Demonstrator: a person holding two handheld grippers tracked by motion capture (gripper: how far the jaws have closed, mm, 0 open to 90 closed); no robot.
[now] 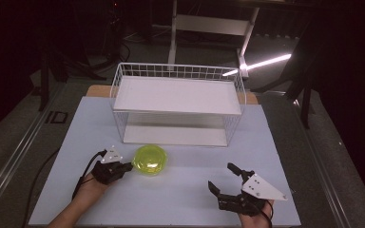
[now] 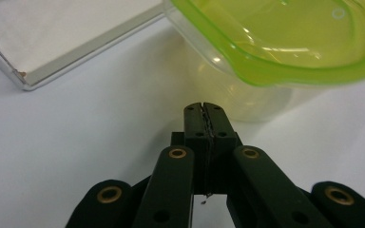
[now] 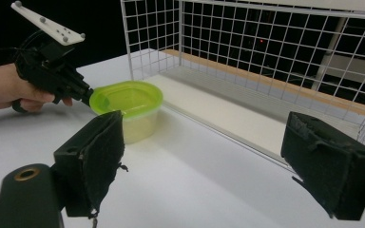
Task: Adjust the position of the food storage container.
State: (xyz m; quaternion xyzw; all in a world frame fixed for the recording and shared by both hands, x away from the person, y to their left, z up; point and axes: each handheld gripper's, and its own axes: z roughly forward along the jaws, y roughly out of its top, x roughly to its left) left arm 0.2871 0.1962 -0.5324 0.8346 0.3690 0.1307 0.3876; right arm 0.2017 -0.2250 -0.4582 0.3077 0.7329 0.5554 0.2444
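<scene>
Your left tongs (image 1: 126,167) are clenched with nothing between the jaws, their tip just beside the lidded green container (image 1: 149,160), under its rim; whether it touches the wall you cannot tell; in the left gripper view the two jaws meet flat against each other below the overhanging lid lip (image 2: 266,71). Your right tongs (image 1: 224,180) are released, jaws standing wide apart and empty, resting near the table's (image 1: 180,194) near edge toward its right corner, well apart from the container.

The container sits left of the table's centre, just in front of the wire rack (image 1: 178,102), which stands toward the far edge; it looks like thin clear plastic with a snap-on green lid, so judge it light, fairly stiff at the rim but springy in the wall, and likely slick on this smooth table; a sideways push would probably slide it rather than tip it. The lid's protruding lip seems the best hold: pinch it from the side, or span the whole body with opened jaws just below the rim; squeeze gently, since a thin wall may buckle.

Count: one container, one lid on it, one rack with two white shelves, two tongs.
</scene>
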